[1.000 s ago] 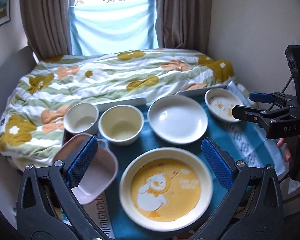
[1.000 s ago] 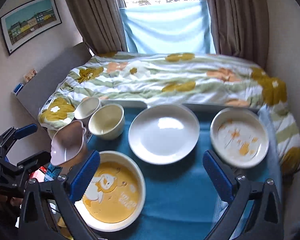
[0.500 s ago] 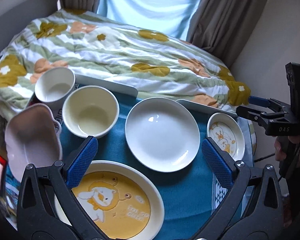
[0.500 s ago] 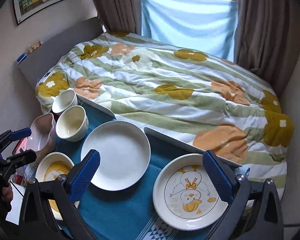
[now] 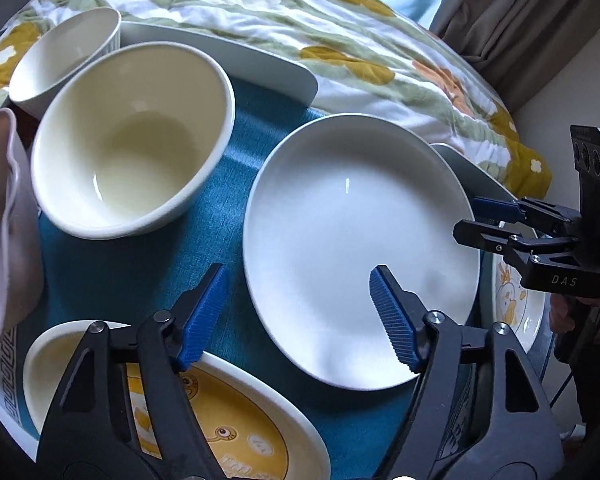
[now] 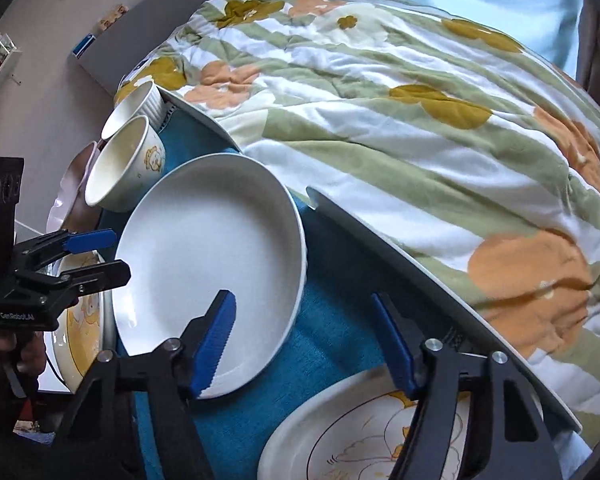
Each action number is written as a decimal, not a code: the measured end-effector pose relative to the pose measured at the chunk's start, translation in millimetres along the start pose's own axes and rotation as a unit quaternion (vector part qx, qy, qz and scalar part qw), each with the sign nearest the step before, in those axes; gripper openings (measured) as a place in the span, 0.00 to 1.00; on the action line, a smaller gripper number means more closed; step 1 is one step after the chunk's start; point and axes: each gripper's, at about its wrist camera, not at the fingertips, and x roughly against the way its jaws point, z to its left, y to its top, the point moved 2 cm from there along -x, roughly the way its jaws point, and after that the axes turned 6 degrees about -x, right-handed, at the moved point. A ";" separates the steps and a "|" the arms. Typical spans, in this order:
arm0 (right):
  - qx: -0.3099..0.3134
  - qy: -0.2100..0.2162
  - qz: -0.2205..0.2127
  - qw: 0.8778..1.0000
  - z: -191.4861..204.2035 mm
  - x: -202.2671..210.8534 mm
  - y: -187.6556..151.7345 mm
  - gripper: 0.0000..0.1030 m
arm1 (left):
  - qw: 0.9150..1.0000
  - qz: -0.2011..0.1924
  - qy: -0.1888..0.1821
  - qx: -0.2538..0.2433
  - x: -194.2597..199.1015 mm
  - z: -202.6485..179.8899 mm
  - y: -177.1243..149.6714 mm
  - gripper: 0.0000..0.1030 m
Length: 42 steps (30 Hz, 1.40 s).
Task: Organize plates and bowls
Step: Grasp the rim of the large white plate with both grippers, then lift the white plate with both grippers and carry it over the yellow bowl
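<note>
- Left gripper (image 5: 296,312) hangs low over the blue cloth (image 5: 140,280), jaws spread wide, holding nothing; its left finger is over bare cloth, its right finger over the near part of the white plate (image 5: 360,248).
- Right gripper (image 6: 308,340) is tilted down toward the table, jaws wide apart and empty; its left finger sits over the white plate's (image 6: 208,248) near rim, its right finger over cloth just beside the duck plate (image 6: 360,432).
- From the left wrist view the right gripper (image 5: 496,220) comes in from the right, level with the white plate's far right edge; contact with it cannot be told.
- From the right wrist view the left gripper (image 6: 88,256) comes in from the left, by the plate's left rim.
- White plate lies flat mid-cloth, between the two grippers.
- Cream bowl (image 5: 128,140) stands upright left of the plate, ribbed white cup (image 5: 64,56) just behind it, touching or nearly so.
- Pink dish (image 5: 0,224) at far left edge, tilted.
- Yellow duck bowl (image 5: 228,420) near front, under the left gripper's body.
- Flowered quilt (image 6: 420,100) behind the table.
</note>
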 end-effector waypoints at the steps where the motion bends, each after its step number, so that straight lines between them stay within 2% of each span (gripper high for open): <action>1: 0.003 0.002 0.002 1.000 0.1 -2.9 1.5 0.53 | 1.000 0.004 0.000 0.001 -3.5 0.5 -1.0 0.62; 3: 0.010 0.009 0.006 1.000 1.0 -6.8 1.1 0.51 | 1.000 0.008 0.001 0.002 -8.0 1.9 -2.0 0.55; 4: 0.013 0.013 0.008 1.000 1.7 -8.3 1.0 0.47 | 1.000 0.010 0.002 0.003 -9.2 2.8 -2.8 0.49; 7: 0.015 0.021 0.014 1.000 2.5 -11.5 0.4 0.31 | 1.000 0.011 0.007 0.000 -9.2 5.1 -4.2 0.41; 9: 0.010 0.026 0.013 1.000 1.6 -11.6 0.0 0.28 | 1.000 0.014 0.010 0.000 -8.5 7.6 -4.4 0.35; 11: 0.009 0.029 0.012 0.999 1.9 -9.7 -1.9 0.21 | 1.000 0.020 0.008 0.004 -9.6 10.3 -4.5 0.21; 12: 0.009 0.029 0.013 0.999 2.4 -9.3 -2.5 0.20 | 1.000 0.021 0.012 0.004 -10.3 11.1 -4.9 0.19; 15: 0.004 0.027 0.018 0.999 1.1 -10.1 -4.1 0.14 | 1.000 0.022 0.006 0.009 -8.9 14.6 -5.3 0.17; 20: 0.002 0.035 0.022 0.999 0.3 -11.2 -5.4 0.13 | 0.999 0.026 0.000 0.024 -6.9 19.6 -5.6 0.14; 33: -0.004 0.021 0.013 1.000 2.5 -1.0 -6.0 0.13 | 1.000 0.015 0.005 -0.003 10.8 10.3 -4.3 0.14; 42: -0.013 0.009 -0.018 1.000 21.9 34.2 -7.5 0.13 | 1.000 -0.007 -0.007 -0.026 48.5 5.0 -3.0 0.14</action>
